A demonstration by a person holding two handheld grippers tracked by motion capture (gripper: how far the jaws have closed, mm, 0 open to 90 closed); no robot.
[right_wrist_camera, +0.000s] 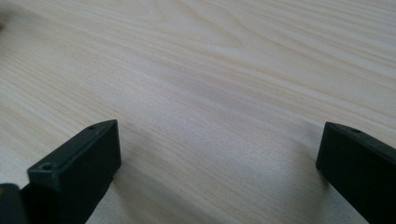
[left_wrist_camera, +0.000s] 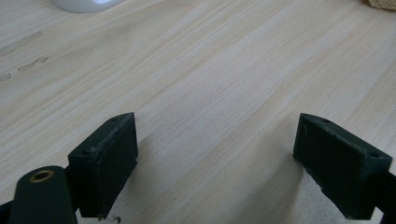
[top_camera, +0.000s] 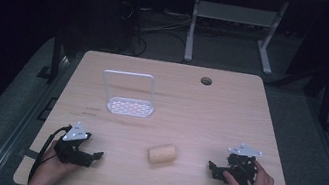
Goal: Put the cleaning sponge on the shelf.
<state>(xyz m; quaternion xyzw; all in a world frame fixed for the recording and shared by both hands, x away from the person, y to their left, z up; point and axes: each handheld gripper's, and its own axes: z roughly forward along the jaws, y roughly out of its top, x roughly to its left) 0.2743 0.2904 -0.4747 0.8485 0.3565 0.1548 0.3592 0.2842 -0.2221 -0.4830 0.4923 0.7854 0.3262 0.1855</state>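
Nearest the high camera, the person's two hands rest at the near edge of the pale wooden table (top_camera: 230, 108), each holding a black two-jaw gripper. The left gripper (top_camera: 93, 155) sits low on the wood with its jaws wide apart and nothing between them, as the left gripper view confirms; the right gripper (top_camera: 213, 168) is likewise spread open over bare grain in its own view.

Between them, near the table's front and well apart from both, lies the short, pale yellow, roll-shaped piece of food (top_camera: 162, 153), on its side and angled slightly. Its surface looks rough and crumbly, like bread or a sponge, so it will probably squash under a hard squeeze.

The step in hand appears to be a reach for this roll. It is best approached from the side, jaws straddling its narrow width, closing gently. The white perforated rack with a tall wire handle (top_camera: 130, 106) stands farther back, left of centre, a likely destination.
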